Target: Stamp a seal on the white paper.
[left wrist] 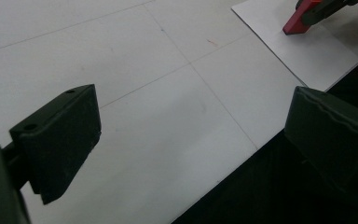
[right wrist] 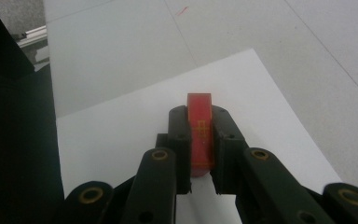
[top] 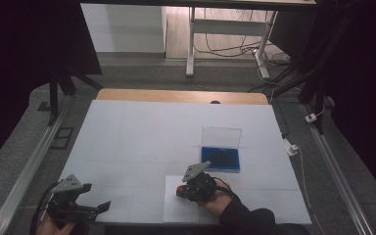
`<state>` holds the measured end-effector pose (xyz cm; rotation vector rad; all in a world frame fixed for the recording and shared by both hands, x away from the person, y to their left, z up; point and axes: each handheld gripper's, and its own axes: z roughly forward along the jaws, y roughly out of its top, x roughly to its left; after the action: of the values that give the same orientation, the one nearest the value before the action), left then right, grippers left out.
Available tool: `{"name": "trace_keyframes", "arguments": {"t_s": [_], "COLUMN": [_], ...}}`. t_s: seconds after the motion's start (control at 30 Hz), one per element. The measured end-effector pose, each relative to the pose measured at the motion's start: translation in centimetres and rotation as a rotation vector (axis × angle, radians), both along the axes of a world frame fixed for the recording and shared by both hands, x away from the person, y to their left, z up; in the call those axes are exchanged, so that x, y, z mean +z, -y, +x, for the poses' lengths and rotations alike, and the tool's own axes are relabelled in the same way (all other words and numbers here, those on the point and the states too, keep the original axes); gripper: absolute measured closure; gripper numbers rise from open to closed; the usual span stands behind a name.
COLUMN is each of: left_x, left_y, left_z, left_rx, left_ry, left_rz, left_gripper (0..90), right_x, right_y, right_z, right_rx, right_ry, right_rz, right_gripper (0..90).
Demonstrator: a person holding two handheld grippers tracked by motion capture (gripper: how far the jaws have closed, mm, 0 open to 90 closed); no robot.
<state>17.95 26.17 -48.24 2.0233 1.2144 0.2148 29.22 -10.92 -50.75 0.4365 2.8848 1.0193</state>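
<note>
A small red block [right wrist: 201,130] with a faint yellow mark is clamped between the jaws of my right gripper [right wrist: 200,122], which is shut on it just above a white sheet of paper [right wrist: 121,135]. From above, the right gripper [top: 188,191] sits over that sheet [top: 176,208] near the table's front edge, and the red block [top: 181,190] peeks out at its left. My left gripper [top: 100,205] is open at the front left corner, nothing between its jaws. The left gripper view catches the red block [left wrist: 300,21] far off at upper right.
A blue pad in an open clear case [top: 220,157] lies behind the right gripper, lid [top: 221,137] standing up. The white table cover [top: 142,137] spreads wide to the left and back. A wooden edge [top: 181,95] runs along the far side.
</note>
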Motion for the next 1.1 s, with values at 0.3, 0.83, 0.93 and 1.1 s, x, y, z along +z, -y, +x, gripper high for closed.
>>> {"name": "trace_keyframes", "arguments": {"t_s": [0.3, 0.83, 0.93, 1.1], "left_x": [0.0, 0.0, 0.0, 0.0], "left_y": [0.0, -0.1, -0.1, -0.1], "left_z": [0.0, 0.0, 0.0, 0.0], "left_rx": [0.002, 0.003, 0.003, 0.002], "left_ry": [0.003, 0.003, 0.003, 0.003], "left_rz": [-0.003, -0.001, -0.003, -0.002], "left_gripper": [4.1, 4.1, 4.1, 4.1], "right_x": [0.0, 0.5, 0.7, 1.2], "right_y": [-0.1, -0.1, 0.0, 0.3], "right_z": [-0.3, -0.5, -0.4, -0.4], "right_rx": [0.005, 0.009, 0.01, -0.004], "right_ry": [0.022, 0.049, 0.046, 0.035], "right_rz": [0.0, -0.012, 0.015, 0.037], "right_gripper": [80.2, 79.8, 79.8, 79.9]}}
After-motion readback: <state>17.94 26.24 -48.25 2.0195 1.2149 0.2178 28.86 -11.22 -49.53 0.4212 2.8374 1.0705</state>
